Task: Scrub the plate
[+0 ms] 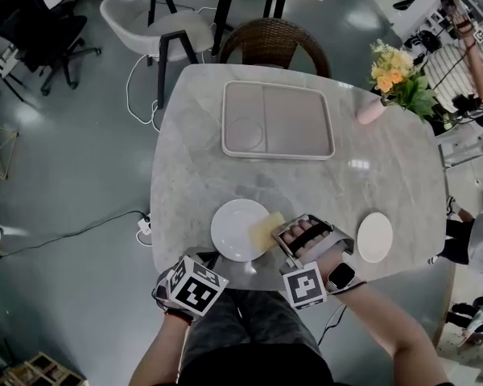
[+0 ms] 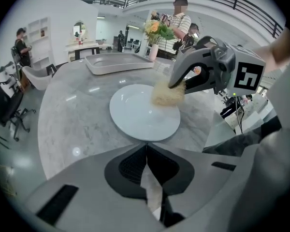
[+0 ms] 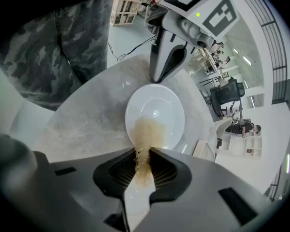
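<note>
Right gripper view has my right claw (image 3: 144,159) clamped on the scrub pad (image 3: 147,132), its free end lying on the plate (image 3: 159,108) straight ahead on the counter (image 3: 87,124). My left claw (image 2: 147,166), closed on nothing, sits at the plate's opposite rim, perhaps touching it.

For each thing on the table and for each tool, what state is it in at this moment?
plate: lying flat, no food on it.
left tool: shut, empty, beside the plate rim.
right tool: shut on the sponge.
sponge: held, resting on the plate.
tray: empty.
small plate: empty, lying flat.
vase: upright, holding flowers.
</note>
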A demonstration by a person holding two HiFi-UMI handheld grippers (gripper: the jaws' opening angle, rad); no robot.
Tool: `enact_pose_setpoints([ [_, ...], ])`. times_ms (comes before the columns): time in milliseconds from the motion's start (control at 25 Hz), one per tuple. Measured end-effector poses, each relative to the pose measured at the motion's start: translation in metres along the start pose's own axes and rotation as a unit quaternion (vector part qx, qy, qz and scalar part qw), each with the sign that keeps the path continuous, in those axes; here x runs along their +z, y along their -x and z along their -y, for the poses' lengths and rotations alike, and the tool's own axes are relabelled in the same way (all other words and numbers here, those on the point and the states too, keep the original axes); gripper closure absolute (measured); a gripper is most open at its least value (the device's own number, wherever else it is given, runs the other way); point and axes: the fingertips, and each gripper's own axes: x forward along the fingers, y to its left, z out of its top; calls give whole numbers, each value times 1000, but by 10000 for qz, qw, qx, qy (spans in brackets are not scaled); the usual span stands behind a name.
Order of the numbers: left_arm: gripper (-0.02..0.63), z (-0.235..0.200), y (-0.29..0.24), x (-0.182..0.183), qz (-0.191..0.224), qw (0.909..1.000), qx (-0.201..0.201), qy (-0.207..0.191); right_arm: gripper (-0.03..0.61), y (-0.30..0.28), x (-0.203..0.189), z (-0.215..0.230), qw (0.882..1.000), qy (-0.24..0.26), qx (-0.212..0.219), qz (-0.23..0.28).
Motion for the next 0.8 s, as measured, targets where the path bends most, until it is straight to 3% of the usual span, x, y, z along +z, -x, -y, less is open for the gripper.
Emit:
enact_pose_setpoints([
  [600, 598, 1, 0, 0, 64, 9999, -31, -134, 508, 11, 46, -16, 9988, -382, 146, 257],
  [800, 598, 0, -1, -2, 78, 9998, -40, -191, 508, 18, 54, -21, 9993, -157, 180, 287],
])
